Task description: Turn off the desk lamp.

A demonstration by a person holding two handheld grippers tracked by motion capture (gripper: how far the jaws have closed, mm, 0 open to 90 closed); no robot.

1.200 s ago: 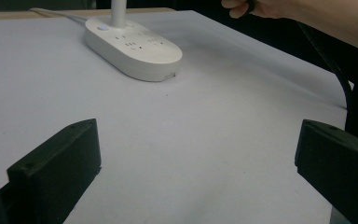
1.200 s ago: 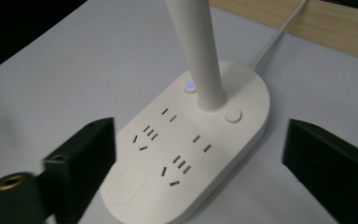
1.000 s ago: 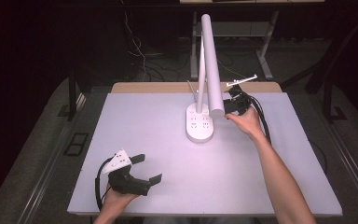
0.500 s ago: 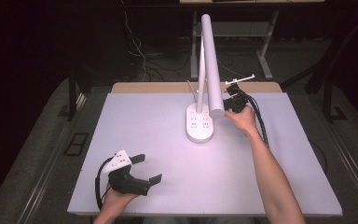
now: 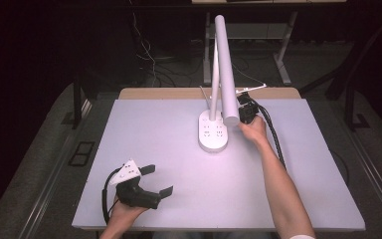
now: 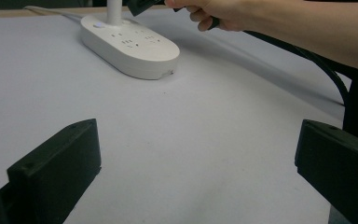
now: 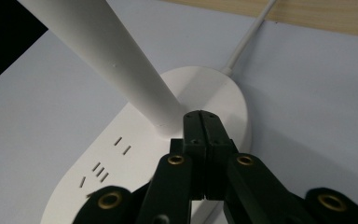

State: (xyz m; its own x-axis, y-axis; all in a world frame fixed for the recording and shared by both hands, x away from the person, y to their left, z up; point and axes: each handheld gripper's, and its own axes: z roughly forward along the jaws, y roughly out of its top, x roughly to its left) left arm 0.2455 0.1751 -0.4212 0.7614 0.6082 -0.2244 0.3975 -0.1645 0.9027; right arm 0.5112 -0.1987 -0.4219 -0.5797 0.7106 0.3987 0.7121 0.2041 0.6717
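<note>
The white table (image 5: pixel 298 199) looks just as it did a second ago, and the desk lamp (image 5: pixel 225 69) with the power-strip base (image 5: pixel 214 133) stands where it stood, at the far middle of the table, its long tube head leaning toward the near side over the base. What has shifted is small: the right gripper (image 5: pixel 242 110) has edged a little lower and closer in beside the lamp's stem, at the right of the base. From the right gripper view its jaws are pressed together with nothing between them, the closed tip hovering just over the base top next to where the stem (image 7: pixel 121 60) meets it. I'd judge it is lining up to press something there, perhaps the small lit button (image 6: pixel 98 25) by the stem, so the work is barely begun. The left gripper (image 5: pixel 154 180) has not budged: it rests at the near left, jaws spread wide, holding nothing. I can read no brand or writing anywhere; the base shows plain socket slots (image 7: pixel 100 169).
</note>
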